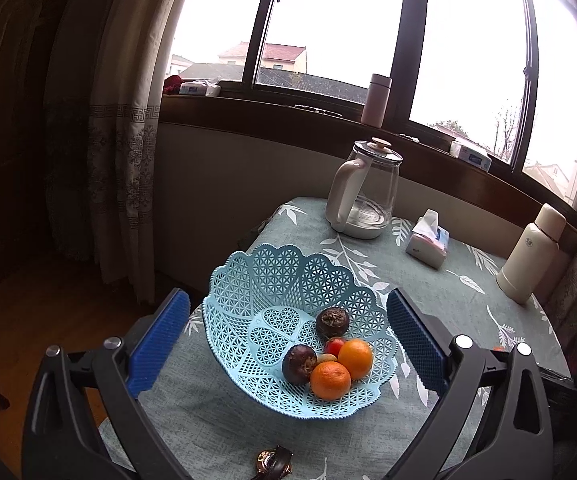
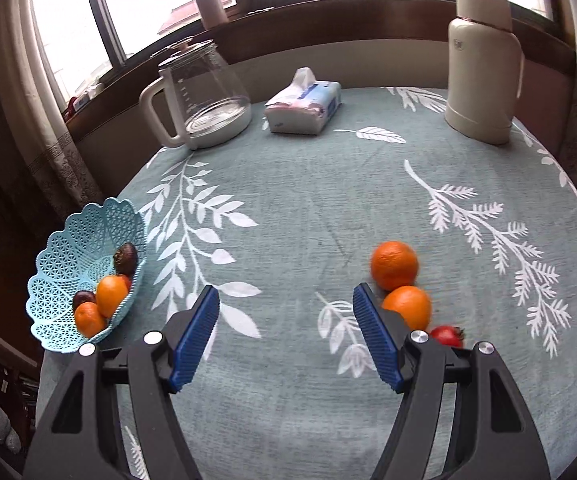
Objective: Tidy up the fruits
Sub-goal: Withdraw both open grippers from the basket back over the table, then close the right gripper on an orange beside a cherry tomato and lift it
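Observation:
A light blue lattice basket (image 1: 280, 276) (image 2: 68, 248) stands at the table's left edge. It holds two oranges (image 1: 330, 380), two dark purple fruits (image 1: 298, 363), a small red tomato (image 1: 334, 346) and a pale small fruit. My left gripper (image 1: 288, 320) hangs open over the basket, one blue pad on each side, nothing between them. My right gripper (image 2: 286, 312) is open above bare cloth. Just right of its right finger lie two oranges (image 2: 394, 265) (image 2: 408, 306) and a red tomato (image 2: 446, 335), loose on the table.
A round table (image 2: 308, 200) with a teal leaf-print cloth carries a glass kettle (image 2: 204, 96), a tissue pack (image 2: 304, 108) and a cream thermos (image 2: 482, 64) at the back. A wristwatch (image 1: 273, 463) lies near the front edge. A window sill with a bottle runs behind.

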The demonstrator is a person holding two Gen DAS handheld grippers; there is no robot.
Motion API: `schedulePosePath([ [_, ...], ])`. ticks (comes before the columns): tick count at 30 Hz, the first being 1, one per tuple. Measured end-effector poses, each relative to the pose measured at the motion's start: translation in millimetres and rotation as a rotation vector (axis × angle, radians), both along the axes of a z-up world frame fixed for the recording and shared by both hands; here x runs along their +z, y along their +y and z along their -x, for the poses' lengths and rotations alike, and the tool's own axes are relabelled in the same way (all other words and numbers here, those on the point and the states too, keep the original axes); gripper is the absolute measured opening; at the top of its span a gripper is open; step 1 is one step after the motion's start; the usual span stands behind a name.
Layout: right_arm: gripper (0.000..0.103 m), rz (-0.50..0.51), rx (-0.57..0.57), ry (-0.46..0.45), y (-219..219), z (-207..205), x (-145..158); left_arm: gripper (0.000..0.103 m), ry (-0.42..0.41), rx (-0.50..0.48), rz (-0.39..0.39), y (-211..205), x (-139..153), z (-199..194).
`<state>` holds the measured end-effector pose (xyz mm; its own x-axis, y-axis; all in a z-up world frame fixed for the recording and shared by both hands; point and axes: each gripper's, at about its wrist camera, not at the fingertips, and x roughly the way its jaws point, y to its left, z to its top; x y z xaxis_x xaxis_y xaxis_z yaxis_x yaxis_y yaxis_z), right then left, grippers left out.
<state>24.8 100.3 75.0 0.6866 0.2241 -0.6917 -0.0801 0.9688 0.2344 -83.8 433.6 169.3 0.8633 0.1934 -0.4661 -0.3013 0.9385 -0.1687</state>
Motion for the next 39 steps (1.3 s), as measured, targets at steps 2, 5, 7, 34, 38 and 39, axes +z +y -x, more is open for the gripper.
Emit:
schedulePosePath([
  [2,0.069,0.002,-0.040,0.008,-18,-3,-3,0.100,0.003,-0.003,-0.003,-2,-1,-1],
  [5,0.069,0.006,-0.090,0.017,-41,-7,-7,0.100,0.009,-0.009,-0.007,-5,-3,-1],
  [7,0.068,0.014,-0.110,0.024,-52,-11,-10,0.100,0.013,-0.014,-0.011,-8,-3,-2],
  [34,0.039,0.138,-0.047,0.107,-45,-39,-52,0.100,0.055,-0.096,-0.063,-40,-14,-17],
  [38,0.038,0.156,-0.038,0.098,-42,-35,-51,0.100,0.062,-0.115,-0.053,-43,-16,-19],
  [39,0.038,0.151,-0.034,0.098,-42,-34,-50,0.100,0.063,-0.118,-0.055,-45,-17,-20],
])
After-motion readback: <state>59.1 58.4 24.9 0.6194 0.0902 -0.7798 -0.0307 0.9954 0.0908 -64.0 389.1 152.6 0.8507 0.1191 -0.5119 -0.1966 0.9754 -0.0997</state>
